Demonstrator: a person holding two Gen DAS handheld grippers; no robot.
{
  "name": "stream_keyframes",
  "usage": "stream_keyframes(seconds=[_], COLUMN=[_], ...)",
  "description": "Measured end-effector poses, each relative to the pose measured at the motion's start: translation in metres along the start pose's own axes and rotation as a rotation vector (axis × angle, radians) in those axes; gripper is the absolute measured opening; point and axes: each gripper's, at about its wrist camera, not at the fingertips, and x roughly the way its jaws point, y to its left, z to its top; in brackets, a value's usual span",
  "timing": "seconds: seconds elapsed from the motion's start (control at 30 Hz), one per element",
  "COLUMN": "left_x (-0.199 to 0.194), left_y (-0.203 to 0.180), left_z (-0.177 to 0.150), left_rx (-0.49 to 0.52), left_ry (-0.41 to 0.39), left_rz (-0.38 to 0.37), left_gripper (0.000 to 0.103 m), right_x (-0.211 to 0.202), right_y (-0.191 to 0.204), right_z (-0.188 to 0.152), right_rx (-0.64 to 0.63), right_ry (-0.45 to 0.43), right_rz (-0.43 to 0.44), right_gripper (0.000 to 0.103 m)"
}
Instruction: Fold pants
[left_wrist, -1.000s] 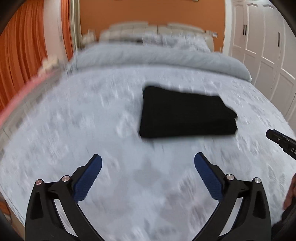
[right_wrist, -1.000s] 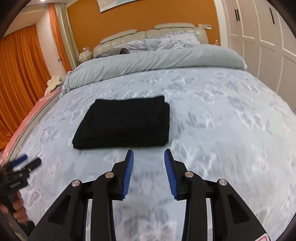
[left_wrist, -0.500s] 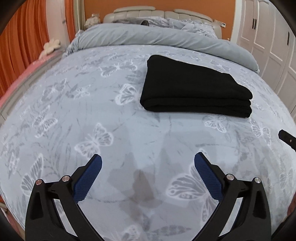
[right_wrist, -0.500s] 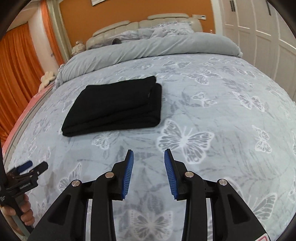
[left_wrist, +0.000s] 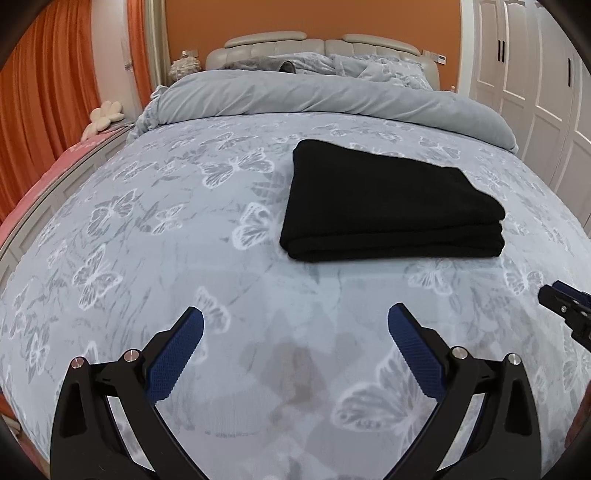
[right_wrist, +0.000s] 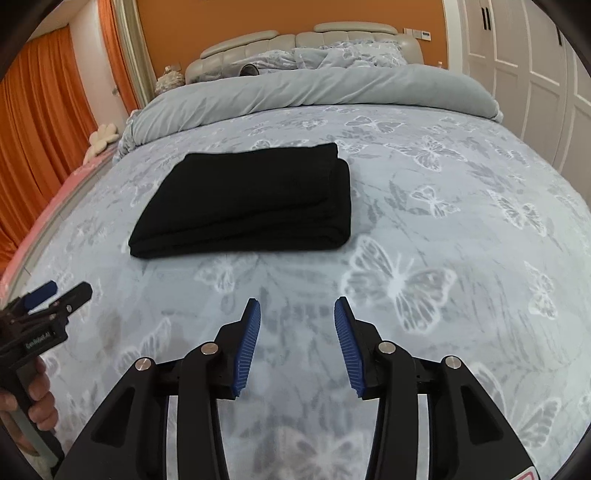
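**Pants lie folded on the bed, both grippers empty above the cover**

Pants (left_wrist: 391, 206) sit as a neat black stack of folded layers on the bedspread (left_wrist: 184, 221), well apart from both tools. Compared with a second ago, both cameras have dropped and closed in on the bed: the stack fills more of each view, the butterfly print shows larger, and the left view, blurred then, is now sharp.

Nearest in the left wrist view, the left gripper (left_wrist: 295, 325) hangs over bare cover with its blue pads spread wide and nothing between them, the same spread as before. At the right edge the tip of the right gripper (left_wrist: 565, 306) pokes in.

In the right wrist view the right gripper (right_wrist: 297, 314) is over the cover just short of the stack's near edge. Its jaws are opening, standing wider than a second ago, with only cloth below and nothing between them. At the lower left a hand (right_wrist: 37, 402) holds the left gripper (right_wrist: 55, 295) by its handle; a small label on its body carries pale lettering too small to read. A red-edged sticker shows at the lower right corner, its text out of view.

Beyond the stack a rolled grey duvet (right_wrist: 314, 92) lies across the bed, then pillows, a padded headboard (left_wrist: 321, 44) and an orange wall. Orange curtains (left_wrist: 44, 92) hang at the left, white wardrobe doors (left_wrist: 535, 74) stand at the right.
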Motion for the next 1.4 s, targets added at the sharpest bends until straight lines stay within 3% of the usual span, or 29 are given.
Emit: stream_keyframes(seconds=[0.03, 0.07, 0.1, 0.23, 0.4, 0.5, 0.7, 0.8, 0.83, 0.87, 0.9, 0.97, 1.03, 1.13, 1.23, 1.3, 1.33, 1.37, 1.4], left_x=[0.006, 0.014, 0.024, 0.067, 0.114, 0.132, 0.151, 0.165, 0.166, 0.167, 0.167, 0.155, 0.138, 0.107, 0.08, 0.069, 0.066, 0.061, 0.054], left_y=[0.001, 0.004, 0.007, 0.025, 0.045, 0.05, 0.044, 0.04, 0.037, 0.034, 0.031, 0.032, 0.033, 0.037, 0.037, 0.028, 0.029, 0.03, 0.033], left_z=[0.006, 0.013, 0.017, 0.035, 0.053, 0.054, 0.062, 0.065, 0.068, 0.071, 0.073, 0.08, 0.086, 0.085, 0.062, 0.037, 0.03, 0.025, 0.025], left_rx=[-0.004, -0.012, -0.021, -0.089, -0.212, -0.256, -0.268, -0.304, -0.293, -0.275, -0.267, -0.28, -0.28, -0.288, -0.273, -0.225, -0.222, -0.226, -0.234], left_ry=[0.018, 0.048, 0.08, 0.135, 0.179, 0.196, 0.222, 0.238, 0.235, 0.239, 0.255, 0.254, 0.241, 0.239, 0.289, 0.317, 0.318, 0.305, 0.287], left_rz=[-0.026, -0.068, -0.097, -0.138, -0.224, -0.228, -0.338, -0.346, -0.34, -0.362, -0.406, -0.403, -0.412, -0.429, -0.432, -0.368, -0.33, -0.292, -0.284], left_gripper=[0.098, 0.098, 0.098, 0.098, 0.098, 0.098, 0.098, 0.097, 0.086, 0.059, 0.054, 0.032, 0.024, 0.022, 0.023, 0.029, 0.032, 0.032, 0.032], right_x=[0.004, 0.009, 0.013, 0.036, 0.079, 0.105, 0.125, 0.139, 0.142, 0.142, 0.139, 0.124, 0.104, 0.068, 0.041, 0.049, 0.052, 0.049, 0.035], right_y=[-0.002, -0.005, -0.008, -0.015, -0.034, -0.044, -0.048, -0.051, -0.049, -0.046, -0.04, -0.033, -0.026, -0.02, -0.021, -0.032, -0.038, -0.043, -0.046], right_z=[0.007, 0.016, 0.023, 0.045, 0.067, 0.07, 0.075, 0.075, 0.075, 0.076, 0.078, 0.085, 0.09, 0.081, 0.053, 0.026, 0.018, 0.015, 0.021], right_rx=[0.001, -0.001, -0.004, -0.006, 0.106, 0.186, 0.269, 0.336, 0.325, 0.303, 0.262, 0.237, 0.214, 0.2, 0.168, 0.18, 0.185, 0.196, 0.209], right_ry=[0.003, 0.006, -0.001, 0.001, 0.029, 0.081, 0.101, 0.124, 0.121, 0.115, 0.105, 0.088, 0.07, 0.079, 0.138, 0.24, 0.272, 0.274, 0.22], right_rz=[0.006, 0.011, 0.009, 0.0, 0.043, 0.089, 0.186, 0.257, 0.255, 0.249, 0.247, 0.254, 0.27, 0.299, 0.276, 0.227, 0.166, 0.117, 0.138], right_gripper=[0.05, 0.066, 0.075, 0.077, 0.083, 0.083, 0.086, 0.085, 0.084, 0.068, 0.046, 0.035, 0.033, 0.032, 0.038, 0.052, 0.053, 0.053, 0.053])
